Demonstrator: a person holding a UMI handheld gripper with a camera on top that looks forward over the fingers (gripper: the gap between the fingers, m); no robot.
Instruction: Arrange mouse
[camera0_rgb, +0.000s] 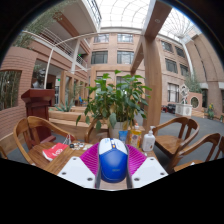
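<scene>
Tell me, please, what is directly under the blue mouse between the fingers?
The mouse sits between the purple pads of the fingers. Its body hides whatever lies beneath; only the wooden table shows beside them.

Blue mouse (113, 160) fills the gap between the gripper (112, 170) fingers. Straight ahead, bottles (148, 140) and a potted plant (112, 100) block the desk (62, 160); chairs (30, 135) hem both sides.

the gripper (112, 170) has two broad white fingers (76, 173), each with a magenta pad (93, 157) on its inner face.
</scene>
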